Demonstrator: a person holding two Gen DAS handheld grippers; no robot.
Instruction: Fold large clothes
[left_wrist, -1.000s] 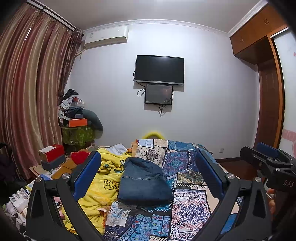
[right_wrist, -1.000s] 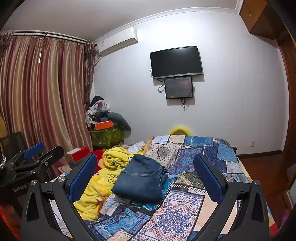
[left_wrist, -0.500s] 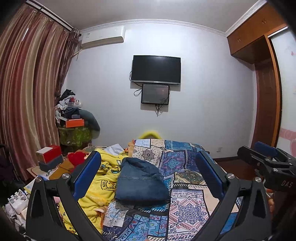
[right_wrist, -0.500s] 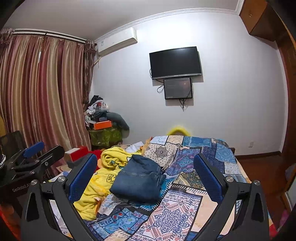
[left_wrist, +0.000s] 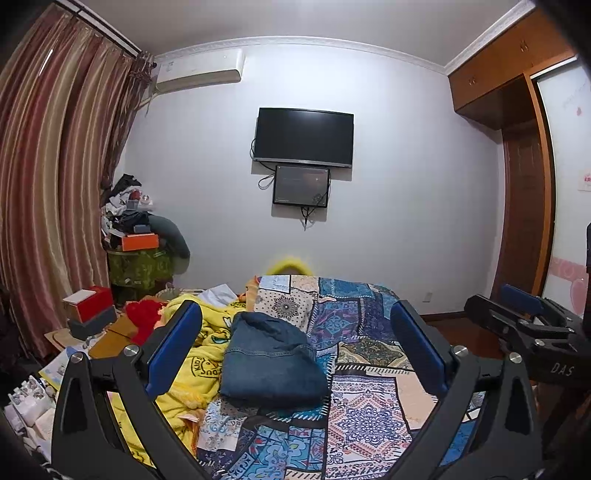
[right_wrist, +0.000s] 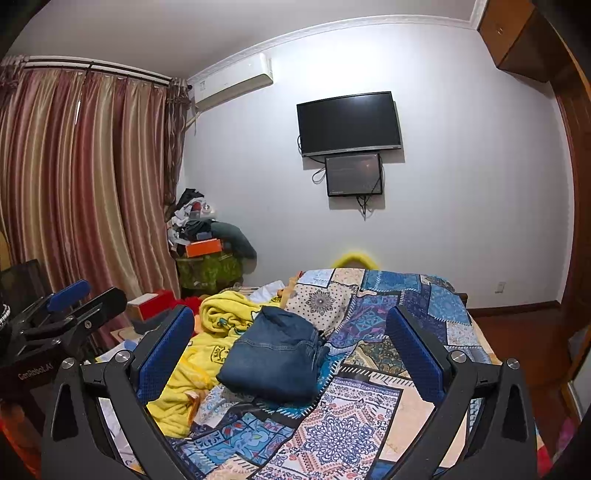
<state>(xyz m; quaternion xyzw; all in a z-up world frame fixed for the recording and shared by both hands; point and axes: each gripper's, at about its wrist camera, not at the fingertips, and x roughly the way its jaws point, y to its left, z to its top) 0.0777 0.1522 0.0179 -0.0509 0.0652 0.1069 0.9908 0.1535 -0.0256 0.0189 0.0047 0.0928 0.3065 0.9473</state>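
Note:
A folded pair of blue jeans (left_wrist: 271, 360) (right_wrist: 275, 354) lies on the patchwork bedspread (left_wrist: 365, 417) (right_wrist: 373, 321), its left side against a crumpled yellow blanket (left_wrist: 207, 354) (right_wrist: 218, 332). My left gripper (left_wrist: 295, 332) is held above the near part of the bed, open and empty, well short of the jeans. My right gripper (right_wrist: 290, 336) is likewise open with nothing between its blue pads. In the left wrist view the right gripper (left_wrist: 524, 325) shows at the right edge; in the right wrist view the left gripper (right_wrist: 70, 306) shows at the left edge.
A TV (left_wrist: 304, 136) and a smaller screen hang on the far wall. A cluttered table with an orange box (left_wrist: 139, 242) stands by striped curtains (left_wrist: 48, 184). Boxes (left_wrist: 88, 306) and small items crowd the floor left of the bed. A wooden wardrobe (left_wrist: 524, 206) is on the right.
Both views have drifted slightly, so the room and bed sit a little further left in the left wrist view. The jeans lie unchanged and both grippers stay open.

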